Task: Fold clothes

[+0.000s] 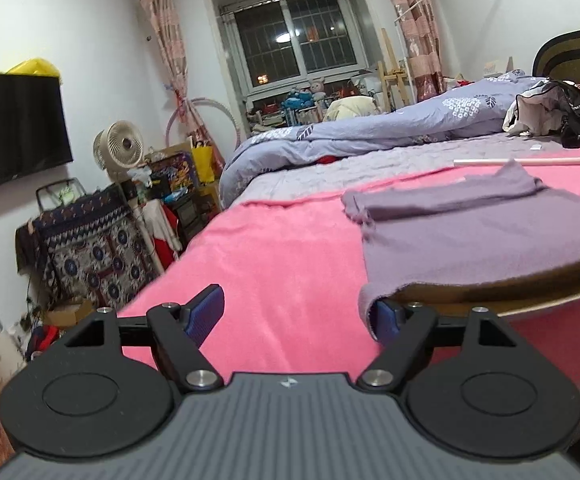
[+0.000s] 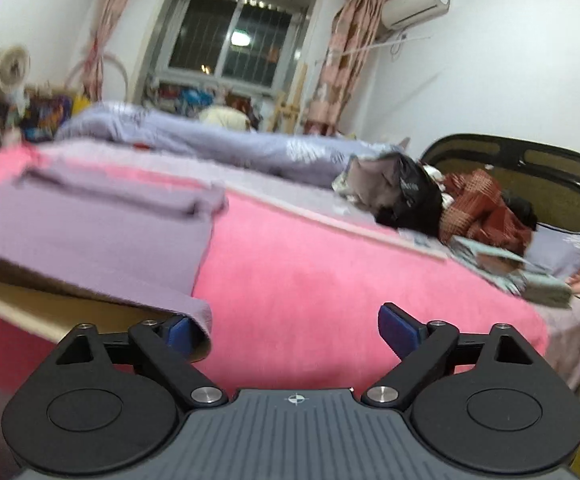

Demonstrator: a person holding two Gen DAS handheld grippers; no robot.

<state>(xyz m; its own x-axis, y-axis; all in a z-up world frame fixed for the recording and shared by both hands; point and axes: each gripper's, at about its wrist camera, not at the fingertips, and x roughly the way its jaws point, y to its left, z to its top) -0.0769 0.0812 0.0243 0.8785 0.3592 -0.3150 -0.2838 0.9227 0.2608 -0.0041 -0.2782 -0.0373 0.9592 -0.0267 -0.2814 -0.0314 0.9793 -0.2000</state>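
On the pink blanket (image 1: 274, 256) near the bed's front edge, the half-folded purple garment (image 1: 470, 236) lies over a board, both the left gripper (image 1: 294, 316) and right gripper (image 2: 290, 330) spread and empty, so the next fold likely needs fresh corner grips.

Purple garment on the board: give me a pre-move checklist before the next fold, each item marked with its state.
1. Left gripper open, nothing between its jaws: ok.
2. Right gripper open, nothing clamped: ok.
3. Purple garment lies flat on the board: ok.
4. Near hem corners hang over the board edge beside each gripper: ok.
5. Far sleeves folded in evenly: cannot tell.
6. Pink blanket smooth around it: ok.
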